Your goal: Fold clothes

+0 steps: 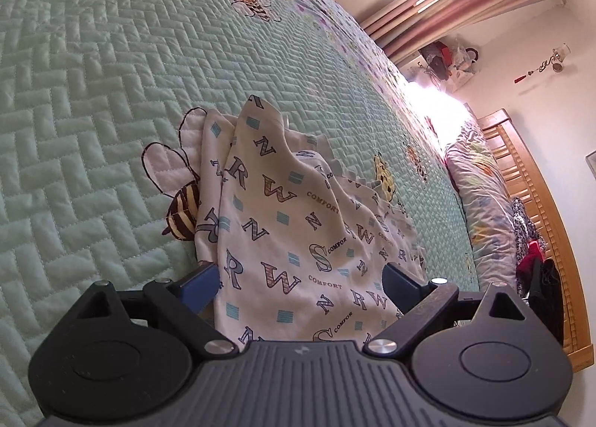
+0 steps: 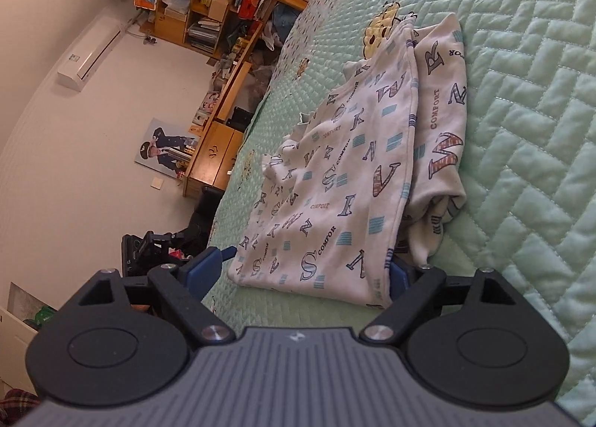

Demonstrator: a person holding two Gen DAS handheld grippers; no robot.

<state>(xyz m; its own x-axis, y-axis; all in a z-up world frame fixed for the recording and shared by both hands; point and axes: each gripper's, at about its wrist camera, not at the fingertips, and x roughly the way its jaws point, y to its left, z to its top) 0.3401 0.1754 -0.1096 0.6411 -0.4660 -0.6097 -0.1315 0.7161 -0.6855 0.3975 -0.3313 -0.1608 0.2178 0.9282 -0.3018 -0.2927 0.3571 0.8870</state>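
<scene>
One white garment (image 1: 283, 225), printed with letters R, W, N, S and the word "COMFORT", lies partly folded on the green quilted bed (image 1: 93, 99), layers stacked unevenly. I hold both tongs spread wide, gripping nothing: the left tongs (image 1: 301, 283) straddle the near hem, the right tongs (image 2: 305, 274) bracket the opposite end. To fold well, I judge each pair should pinch a corner through every layer, lifting evenly. Bee and flower motifs dot the quilt; no other writing is legible.
</scene>
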